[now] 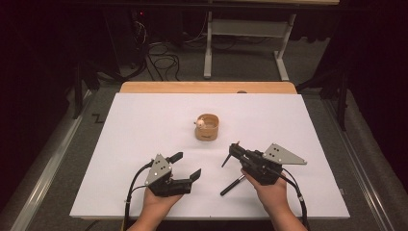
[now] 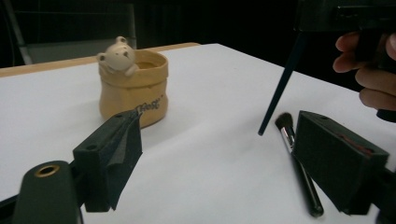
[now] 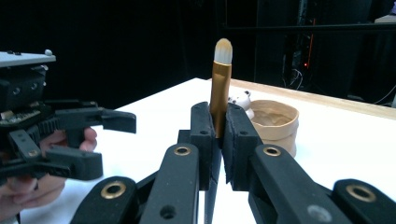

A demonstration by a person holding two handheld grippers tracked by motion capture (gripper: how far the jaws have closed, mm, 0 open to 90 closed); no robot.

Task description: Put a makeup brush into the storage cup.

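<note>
While the right claw [image 3: 217, 140] pinches a gold brush [image 3: 219, 88], the left claw [image 1: 185, 166] stands spread.

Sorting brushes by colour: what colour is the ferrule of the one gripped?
Gold ferrule, pale bristles; clearest in the right gripper view.

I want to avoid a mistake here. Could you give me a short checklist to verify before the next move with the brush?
1. Right gripper shut on the gold brush: ok.
2. Brush tip upright, clear of the jaws: ok.
3. Bear pot standing, mouth open: ok.
4. Left gripper open, holding nothing: ok.
5. Black brush lying on the table, apart from the pot: ok.
6. Room inside the pot: cannot tell.
</note>
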